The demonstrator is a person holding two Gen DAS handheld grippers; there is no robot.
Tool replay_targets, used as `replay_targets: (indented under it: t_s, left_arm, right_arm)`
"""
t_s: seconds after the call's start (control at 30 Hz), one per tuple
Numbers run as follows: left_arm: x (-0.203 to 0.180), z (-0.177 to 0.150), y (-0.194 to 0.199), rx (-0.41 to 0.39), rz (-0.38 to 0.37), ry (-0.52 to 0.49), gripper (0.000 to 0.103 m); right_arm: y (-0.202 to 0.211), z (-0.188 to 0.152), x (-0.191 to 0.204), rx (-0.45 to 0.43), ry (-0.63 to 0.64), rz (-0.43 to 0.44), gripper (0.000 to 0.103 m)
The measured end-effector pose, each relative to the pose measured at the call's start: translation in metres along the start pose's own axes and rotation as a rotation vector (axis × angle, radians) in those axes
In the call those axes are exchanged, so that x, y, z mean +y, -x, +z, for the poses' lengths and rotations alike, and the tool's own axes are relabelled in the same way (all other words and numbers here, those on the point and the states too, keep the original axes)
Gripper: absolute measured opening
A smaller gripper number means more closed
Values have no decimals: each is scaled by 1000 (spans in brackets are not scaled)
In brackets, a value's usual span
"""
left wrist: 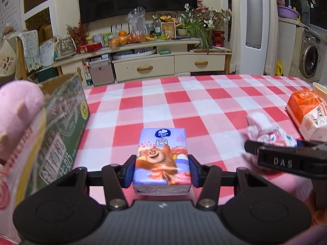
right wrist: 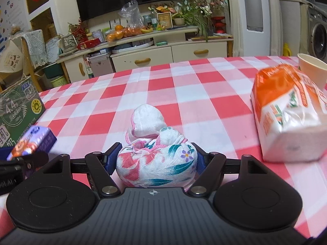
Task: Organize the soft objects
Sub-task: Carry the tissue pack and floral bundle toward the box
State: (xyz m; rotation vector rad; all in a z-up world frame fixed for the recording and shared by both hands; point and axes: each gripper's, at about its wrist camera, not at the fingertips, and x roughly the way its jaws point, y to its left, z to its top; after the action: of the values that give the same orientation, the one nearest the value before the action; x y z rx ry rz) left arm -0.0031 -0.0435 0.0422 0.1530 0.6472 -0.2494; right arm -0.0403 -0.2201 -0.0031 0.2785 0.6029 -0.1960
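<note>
My left gripper (left wrist: pixel 162 168) is shut on a small purple tissue pack (left wrist: pixel 162 159) printed with a cartoon bear, held just above the checked tablecloth (left wrist: pixel 184 100). A green cardboard box (left wrist: pixel 61 126) stands close on its left, with a pink plush toy (left wrist: pixel 16 110) and a yellow-edged packet at its near end. My right gripper (right wrist: pixel 156 159) is shut on a rolled floral cloth bundle (right wrist: pixel 157 157) with a white knotted top. The tissue pack (right wrist: pixel 30 143) and green box (right wrist: pixel 18 110) show at the right wrist view's left edge; the cloth bundle (left wrist: pixel 267 136) and right gripper (left wrist: pixel 286 161) show at the left view's right.
A large orange-and-white tissue package (right wrist: pixel 290 112) lies on the table's right side with a paper cup (right wrist: pixel 312 67) behind it. Beyond the far table edge stand a cream TV cabinet (left wrist: pixel 153 65) crowded with fruit and flowers, a chair at left and a washing machine (left wrist: pixel 310 61) at right.
</note>
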Motion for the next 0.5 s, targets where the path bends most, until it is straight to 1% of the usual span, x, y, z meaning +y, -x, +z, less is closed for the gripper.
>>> replay_targets:
  t_s: [0.2,0.5]
  left_arm:
    - [6,6,20,-35,0,-21,51]
    - [17,13,51,-76,-35,-29,51]
  right_arm:
    - [16,-8,-1,30,-48,6,88]
    - [39,-18,8,43,-33,4,88]
